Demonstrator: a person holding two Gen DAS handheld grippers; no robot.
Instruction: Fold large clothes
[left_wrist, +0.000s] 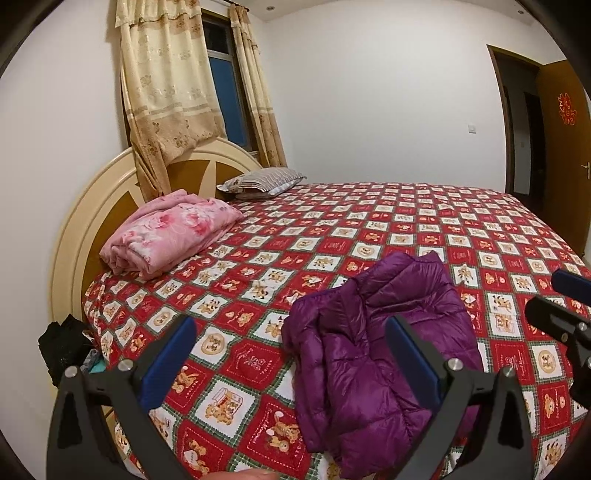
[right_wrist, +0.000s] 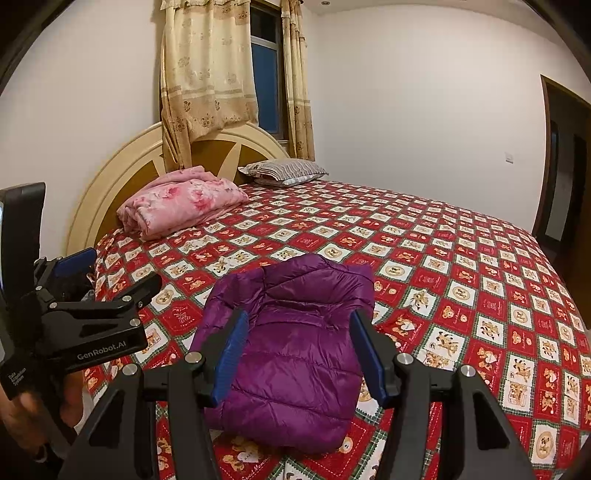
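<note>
A purple puffer jacket (left_wrist: 373, 343) lies folded into a compact bundle near the front edge of the bed; it also shows in the right wrist view (right_wrist: 295, 347). My left gripper (left_wrist: 291, 332) is open and empty, hovering above the bed with its right finger over the jacket's left part. My right gripper (right_wrist: 299, 332) is open and empty, held above the jacket with the jaws spread wide on either side of it. The left gripper also shows at the left of the right wrist view (right_wrist: 107, 273). The right gripper's tip shows at the right edge of the left wrist view (left_wrist: 557, 295).
The bed has a red and white bear-patterned cover (left_wrist: 388, 229). A folded pink floral blanket (left_wrist: 170, 232) and a striped pillow (left_wrist: 262, 179) lie by the round headboard (left_wrist: 110, 192). Dark clothing (left_wrist: 62, 343) sits beside the bed on the left. A wooden door (left_wrist: 561, 147) stands open at right.
</note>
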